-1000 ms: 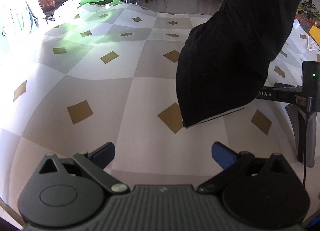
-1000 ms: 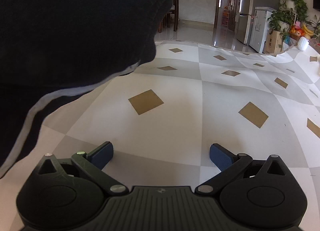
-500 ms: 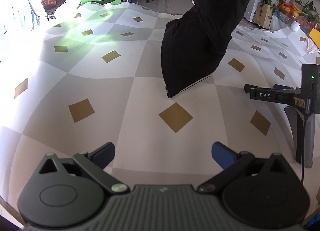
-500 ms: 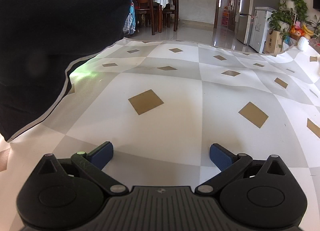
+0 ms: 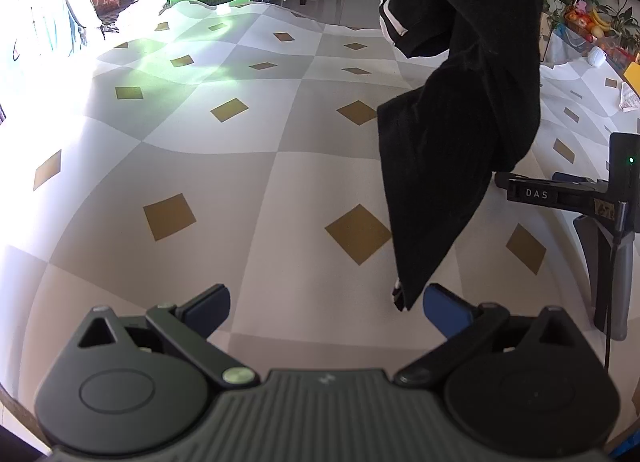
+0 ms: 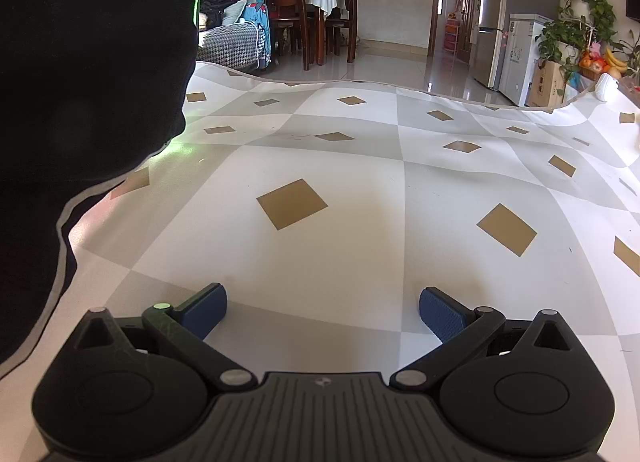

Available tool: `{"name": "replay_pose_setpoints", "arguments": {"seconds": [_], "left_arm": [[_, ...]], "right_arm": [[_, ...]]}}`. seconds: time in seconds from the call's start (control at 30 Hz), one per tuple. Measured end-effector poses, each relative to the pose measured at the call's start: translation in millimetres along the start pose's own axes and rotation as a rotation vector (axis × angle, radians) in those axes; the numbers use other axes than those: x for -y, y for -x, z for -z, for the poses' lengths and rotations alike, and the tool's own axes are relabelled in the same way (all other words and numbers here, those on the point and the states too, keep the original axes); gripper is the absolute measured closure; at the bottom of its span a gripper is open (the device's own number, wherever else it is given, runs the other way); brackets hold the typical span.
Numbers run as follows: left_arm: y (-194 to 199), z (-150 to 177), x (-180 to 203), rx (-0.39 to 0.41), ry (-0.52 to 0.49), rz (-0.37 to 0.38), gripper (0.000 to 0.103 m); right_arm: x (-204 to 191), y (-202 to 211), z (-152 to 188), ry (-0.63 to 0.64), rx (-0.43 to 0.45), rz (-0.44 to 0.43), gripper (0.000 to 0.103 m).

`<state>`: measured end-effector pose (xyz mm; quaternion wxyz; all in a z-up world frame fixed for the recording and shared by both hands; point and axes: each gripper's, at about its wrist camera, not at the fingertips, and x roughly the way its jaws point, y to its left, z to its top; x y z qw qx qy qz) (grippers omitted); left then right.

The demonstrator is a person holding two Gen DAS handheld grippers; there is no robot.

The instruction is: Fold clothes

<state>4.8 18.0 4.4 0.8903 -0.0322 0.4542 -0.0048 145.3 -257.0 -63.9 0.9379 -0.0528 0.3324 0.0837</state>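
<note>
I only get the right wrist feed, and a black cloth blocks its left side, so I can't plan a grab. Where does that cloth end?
Observer: In the left wrist view the black garment hangs down from above the frame. Its lowest tip dangles just beside the left gripper's right-hand jaw.
Operator: Is the left gripper holding it?
Observer: No. Its jaws stand wide open with nothing between them.
Operator: Any marking I can orient by?
Observer: A white-striped edge shows high up on the garment, above the far part of the chequered tablecloth.
</note>
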Motion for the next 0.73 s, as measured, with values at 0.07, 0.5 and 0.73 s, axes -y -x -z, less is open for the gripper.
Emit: {"name": "replay_pose_setpoints", "arguments": {"seconds": [0.07,0.5,0.73], "left_arm": [[-0.5,-0.2,-0.8,-0.002,0.004,-0.005,0.0],[-2.2,-0.2,-1.8,-0.011,0.017,-0.003,0.0],[-2.5,1.4,-1.4,-0.013,0.015,0.011,0.0]], "right_arm": [[0.0,0.0,0.0,0.0,0.0,0.0,0.0],[0.0,0.0,0.0,0.0,0.0,0.0,0.0],[0.0,0.0,0.0,0.0,0.0,0.0,0.0]]}}
